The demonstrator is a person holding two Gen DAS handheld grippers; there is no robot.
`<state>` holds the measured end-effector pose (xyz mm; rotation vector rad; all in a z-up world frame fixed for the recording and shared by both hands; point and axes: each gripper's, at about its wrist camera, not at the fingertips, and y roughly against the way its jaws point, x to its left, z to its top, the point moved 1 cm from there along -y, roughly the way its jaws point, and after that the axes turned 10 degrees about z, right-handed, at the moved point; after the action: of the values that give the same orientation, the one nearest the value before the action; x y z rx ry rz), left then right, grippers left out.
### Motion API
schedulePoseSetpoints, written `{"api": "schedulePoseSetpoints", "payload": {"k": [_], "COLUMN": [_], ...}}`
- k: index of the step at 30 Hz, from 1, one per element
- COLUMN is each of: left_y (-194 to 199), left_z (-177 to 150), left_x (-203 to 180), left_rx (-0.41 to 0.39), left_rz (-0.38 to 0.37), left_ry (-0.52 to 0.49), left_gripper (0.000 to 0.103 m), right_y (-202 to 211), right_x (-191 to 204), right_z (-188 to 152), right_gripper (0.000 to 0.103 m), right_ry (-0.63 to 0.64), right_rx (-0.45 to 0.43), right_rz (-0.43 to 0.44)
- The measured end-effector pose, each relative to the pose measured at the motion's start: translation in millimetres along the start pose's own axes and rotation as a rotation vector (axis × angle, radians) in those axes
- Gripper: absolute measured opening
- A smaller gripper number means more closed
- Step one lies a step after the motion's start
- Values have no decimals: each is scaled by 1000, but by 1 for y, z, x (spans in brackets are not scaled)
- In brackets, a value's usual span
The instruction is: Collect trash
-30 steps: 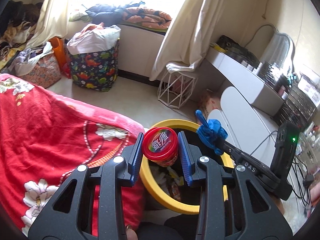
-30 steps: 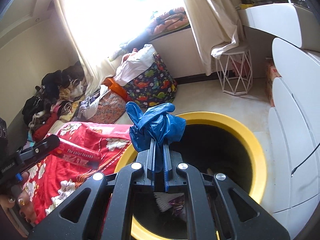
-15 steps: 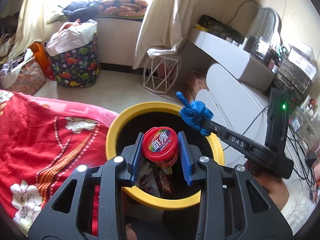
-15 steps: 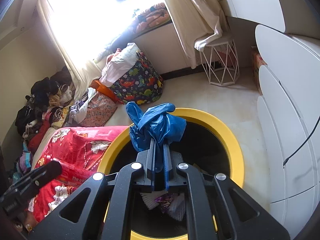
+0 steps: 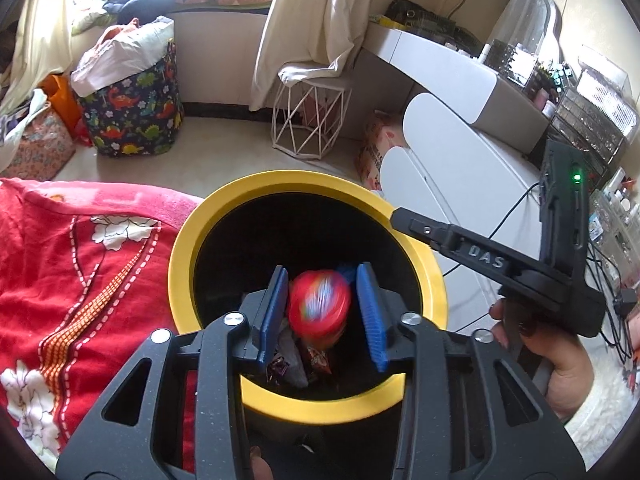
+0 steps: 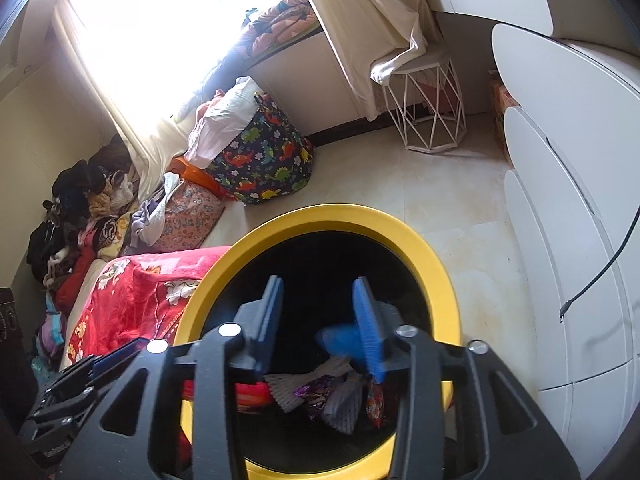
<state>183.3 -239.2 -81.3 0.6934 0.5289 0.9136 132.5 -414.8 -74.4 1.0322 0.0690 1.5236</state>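
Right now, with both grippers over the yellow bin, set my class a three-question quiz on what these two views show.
1. True or false: the left gripper is clamped tight on the red cup.
2. What does the blurred blue glove lie nearest? A) the right gripper's right finger B) the dinosaur-print basket C) the white wire stool
3. Fill in: the wrappers lie inside the ____.

Key
1. False. The jaws have just been opening; the cup is blurred between them with gaps at both sides.
2. A. It sits by that finger, above the bin's opening; these jaws have also just been opening.
3. Bin.
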Motion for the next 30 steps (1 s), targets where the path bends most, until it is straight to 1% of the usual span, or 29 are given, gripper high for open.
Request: {"api": "schedulePoseSetpoints", "payload": {"k": [1,3,4,5,6,7,8,9,10,12,13,21,24,30], "left_y": [-1,-3,-3,-3,-3,-2,-1,-1,1,4,5,21,29,48], "left_z": [0,1,2,2,2,2,2,3,3,3,3,0,-3,-9], "left_x": [0,0,1,1,1,1,2,3,4,6,8,26,36,54], "left_rx": [4,8,9,9,9,7,5,4,2,-3,-6,-22,-29,-49], "left_rz": [4,10,19,29,41,48,56,64,75,83,93,174,201,255], "left_ry": [2,11,12,11,10,9,8,9,12,19,21,78,109,162], "left_gripper": [46,53,60,63,70,73,75,81,86,88,92,92,92,92], "right_y": [1,3,4,6,7,8,10,12,14,17,19,30,34,38], "right_x": [-1,-5,-5,-7,-8,-8,-8,-9,-9,-8,-8,8,18,39], "right_z": [0,0,0,0,0,0,0,0,0,1,2,-2,-5,-12], "right_gripper": [44,47,48,51,54,56,61,66,68,76,78,93,96,96], "right_ry": [-5,-10,-9,-8,-6,-5,-5,-4,-4,-4,-3,49,78,132], "right_rx": [-2,-3,-4,-5,-6,-8,-11,-17,-22,-33,-38,-54,-61,-68], "right_rz": [-3,-7,-10,-13,-17,-20,-22,-22,-22,-24,-24,-32,-29,-31]}}
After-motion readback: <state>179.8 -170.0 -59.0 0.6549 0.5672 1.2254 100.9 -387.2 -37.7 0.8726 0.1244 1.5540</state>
